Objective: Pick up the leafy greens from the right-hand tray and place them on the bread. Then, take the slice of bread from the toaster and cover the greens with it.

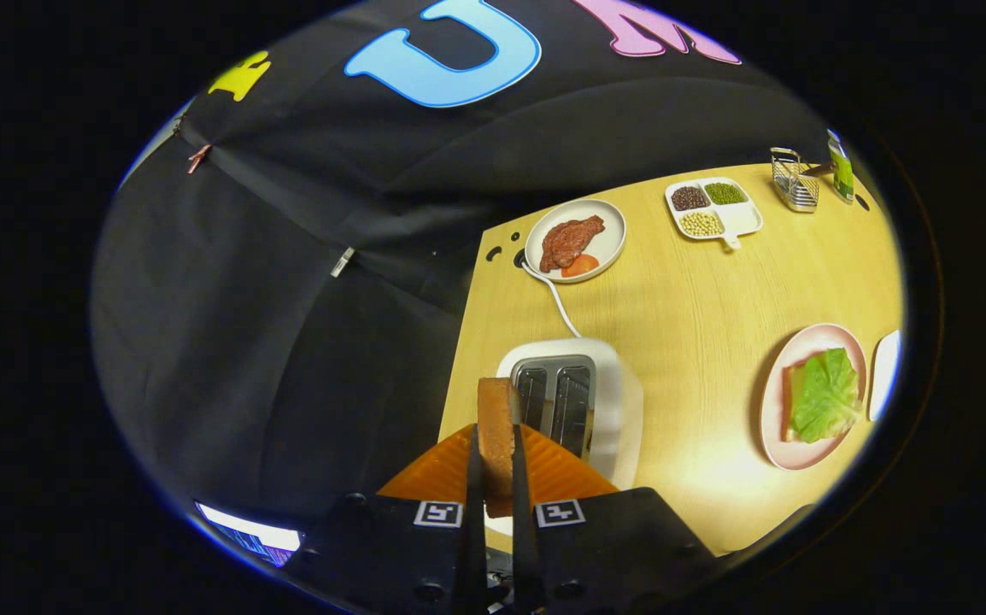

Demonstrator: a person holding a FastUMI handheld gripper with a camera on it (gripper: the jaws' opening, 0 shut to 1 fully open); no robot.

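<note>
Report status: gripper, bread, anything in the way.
Gripper shut on bread slice, lifted above toaster. Greens already on bread on pink plate. Open tabletop between toaster and plate.

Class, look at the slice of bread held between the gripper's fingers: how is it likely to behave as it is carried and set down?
The bread slice stands edge-up without sagging in the gripper, so it is probably stiff. It looks thin, so likely light. Its crust may crumble under a hard squeeze.

Black gripper [493,478] body, two square markers
</note>
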